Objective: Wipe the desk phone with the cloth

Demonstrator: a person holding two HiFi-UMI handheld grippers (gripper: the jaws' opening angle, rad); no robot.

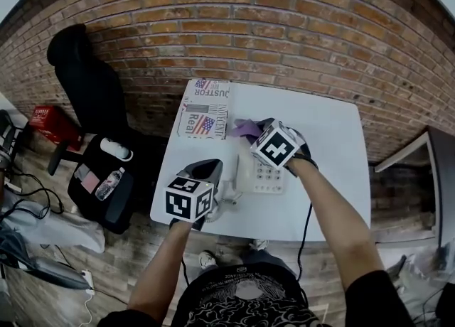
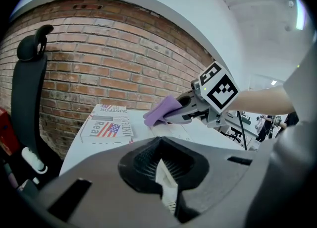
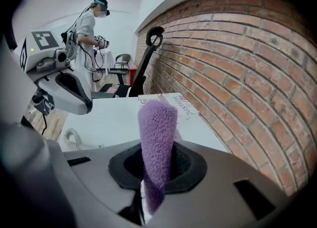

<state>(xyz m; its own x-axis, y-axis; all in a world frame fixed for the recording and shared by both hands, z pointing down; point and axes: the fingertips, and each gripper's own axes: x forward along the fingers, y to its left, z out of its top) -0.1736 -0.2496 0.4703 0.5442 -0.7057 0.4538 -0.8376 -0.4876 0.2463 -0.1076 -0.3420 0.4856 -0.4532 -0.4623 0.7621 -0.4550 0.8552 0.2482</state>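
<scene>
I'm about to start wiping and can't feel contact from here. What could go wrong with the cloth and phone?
1. The right gripper pinches the cloth as a narrow roll, so the hard jaws rather than the cloth may hit the phone keys.
2. The left gripper is shut on a white piece, probably the handset. If the cord is attached, pulling it could drag the phone toward the table edge.
</scene>
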